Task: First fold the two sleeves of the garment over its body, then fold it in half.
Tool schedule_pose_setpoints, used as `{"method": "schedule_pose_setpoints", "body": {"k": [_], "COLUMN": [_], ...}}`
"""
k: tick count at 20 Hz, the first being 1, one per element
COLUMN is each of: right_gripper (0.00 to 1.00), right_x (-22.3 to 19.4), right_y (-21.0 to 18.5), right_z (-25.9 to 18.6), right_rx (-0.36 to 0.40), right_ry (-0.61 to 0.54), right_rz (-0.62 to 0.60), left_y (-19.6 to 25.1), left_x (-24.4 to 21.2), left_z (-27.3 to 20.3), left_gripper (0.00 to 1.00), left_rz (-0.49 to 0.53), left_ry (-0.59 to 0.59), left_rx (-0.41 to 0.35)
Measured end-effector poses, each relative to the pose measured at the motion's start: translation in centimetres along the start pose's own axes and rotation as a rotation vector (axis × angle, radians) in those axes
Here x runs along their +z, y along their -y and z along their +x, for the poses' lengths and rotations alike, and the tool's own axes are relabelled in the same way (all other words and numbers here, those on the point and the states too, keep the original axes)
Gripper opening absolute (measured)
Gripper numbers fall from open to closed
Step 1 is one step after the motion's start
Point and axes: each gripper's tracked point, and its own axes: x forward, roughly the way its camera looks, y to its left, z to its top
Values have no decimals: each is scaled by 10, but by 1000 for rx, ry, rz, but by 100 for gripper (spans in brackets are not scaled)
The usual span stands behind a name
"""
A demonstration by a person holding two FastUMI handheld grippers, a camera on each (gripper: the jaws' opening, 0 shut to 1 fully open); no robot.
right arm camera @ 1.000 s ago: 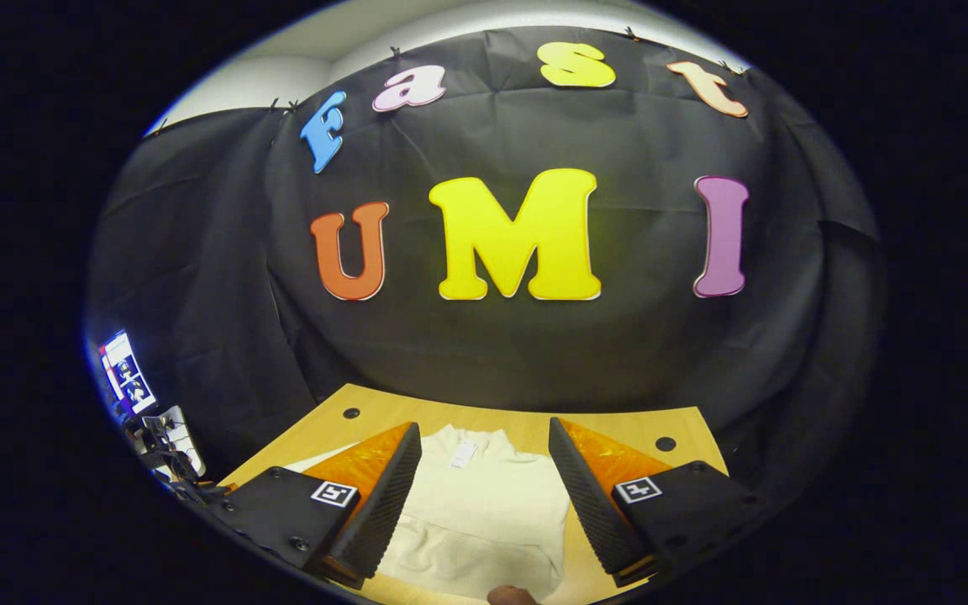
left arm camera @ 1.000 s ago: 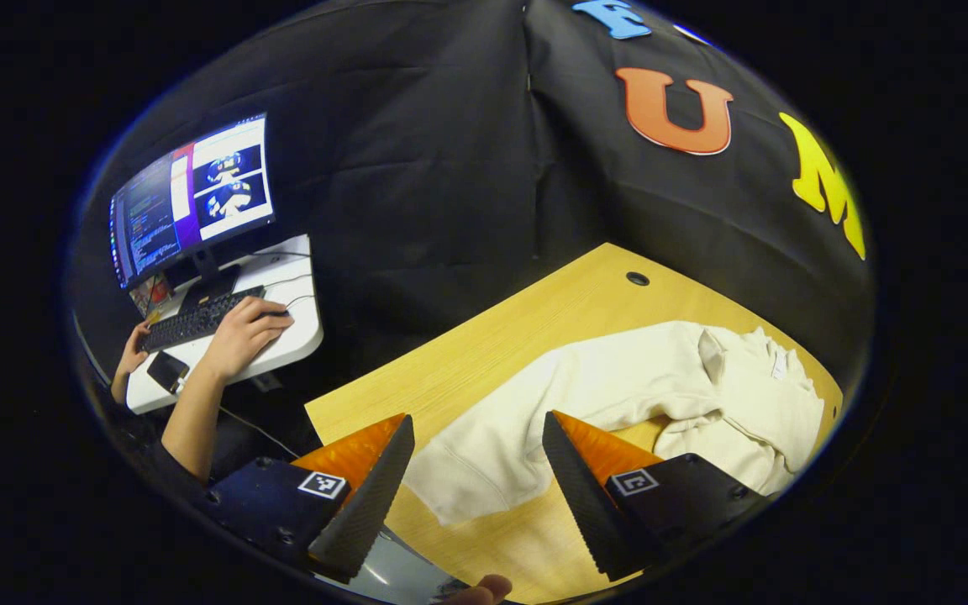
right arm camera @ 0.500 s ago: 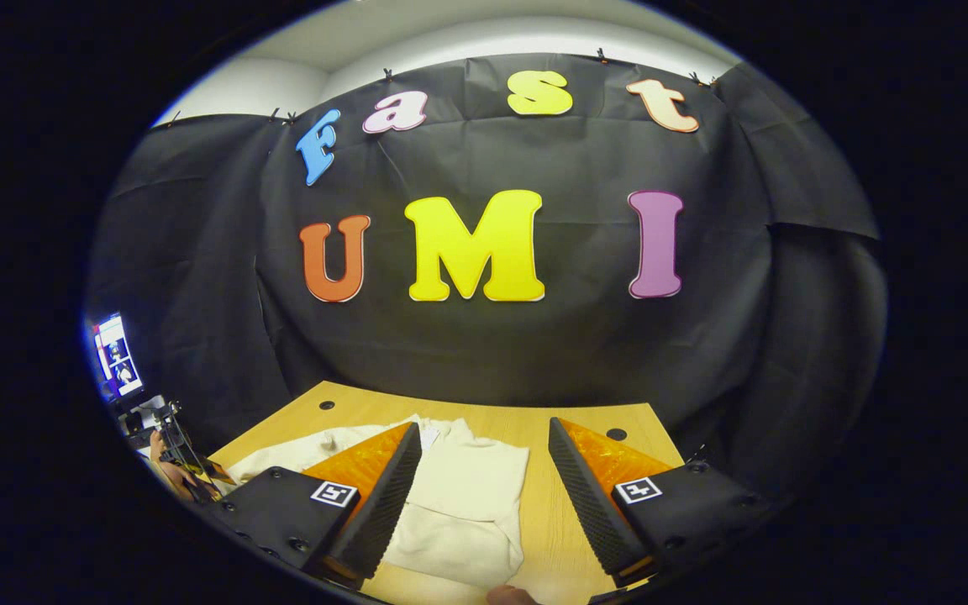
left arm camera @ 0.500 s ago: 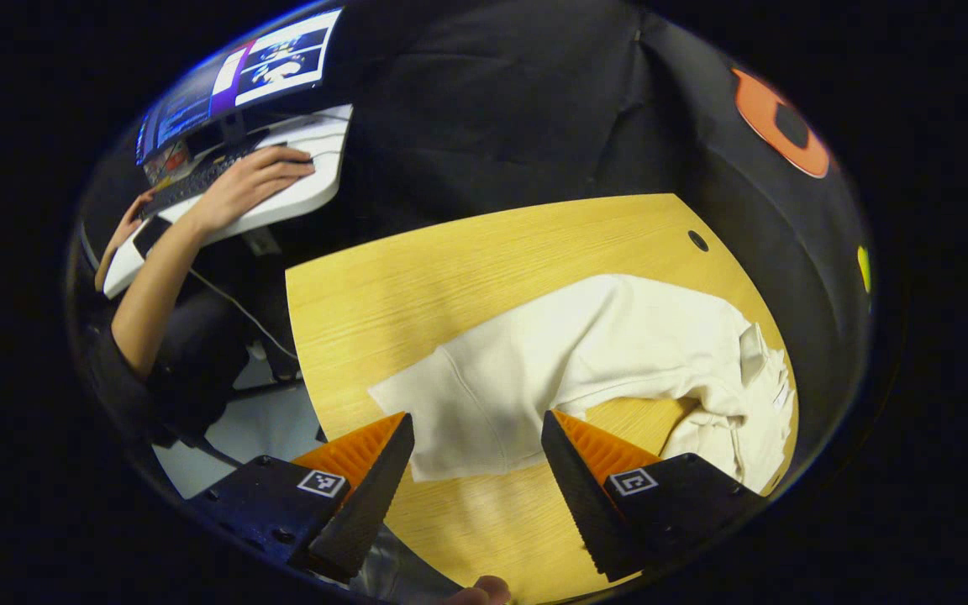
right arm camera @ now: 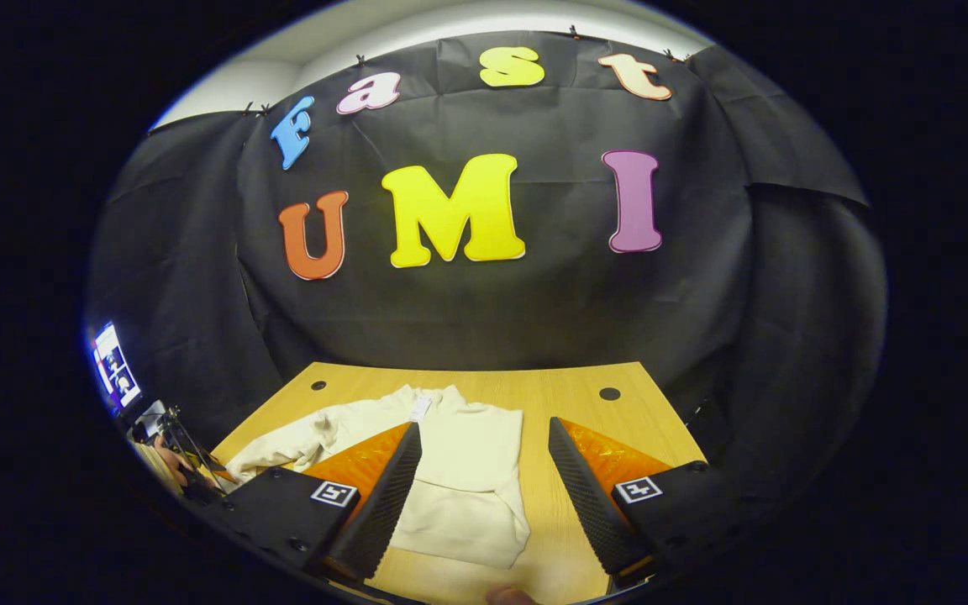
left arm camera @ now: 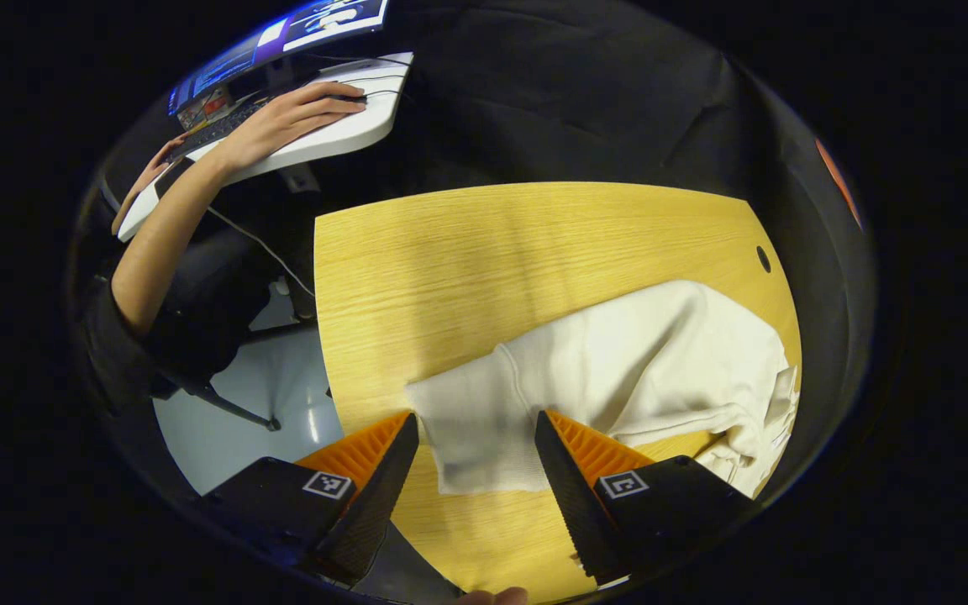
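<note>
Cream garment (left arm camera: 635, 370) lies on the wooden table (left arm camera: 450, 260). We see both the left gripper (left arm camera: 474, 470) and the right gripper (right arm camera: 484, 479) wide open, holding nothing; the neck tag (right arm camera: 421, 408) is unreadable.

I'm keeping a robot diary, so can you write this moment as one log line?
left gripper: open over sleeve cuff | right gripper: open, holding nothing | garment: lying on table

My left gripper (left arm camera: 471, 487), wedge fingers with ribbed inner faces, black blocky mounts with screws, a square black-and-white marker at five and seven o'clock, my right gripper (right arm camera: 484, 496) built the same
</note>
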Motion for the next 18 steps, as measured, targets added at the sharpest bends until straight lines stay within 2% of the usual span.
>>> {"method": "schedule_pose_setpoints", "body": {"k": [4,7,10,11,12,13,16,18], "right_gripper": [95,95,94,94,95,95,95,95], "right_x": [7,20,31,35,37,37,38,40], "right_y": [-18,-32,-41,-44,-47,-49,-55,-56], "right_z": [1,2,5,5,7,8,10,10], "right_rx": [11,26,23,24,26,26,32,32], "right_ry": [7,32,60,71,81,86,86,91], "right_rz": [-36,-58,-76,-80,-92,-105,-109,-113], "left_y": [10,14,20,28,28,28,30,27], "left_x": [7,14,21,23,23,23,24,24], "left_z": [5,9,10,12,11,10,10,7], "left_gripper": [84,66,54,41,30,12,8,4], "left_rz": [52,76,78,76,82,86,69,89], "left_ry": [-8,-3,-8,-10,-15,-24,-43,-46], "left_rx": [17,2,-38,-85,-100,-116,-151,-133]}}
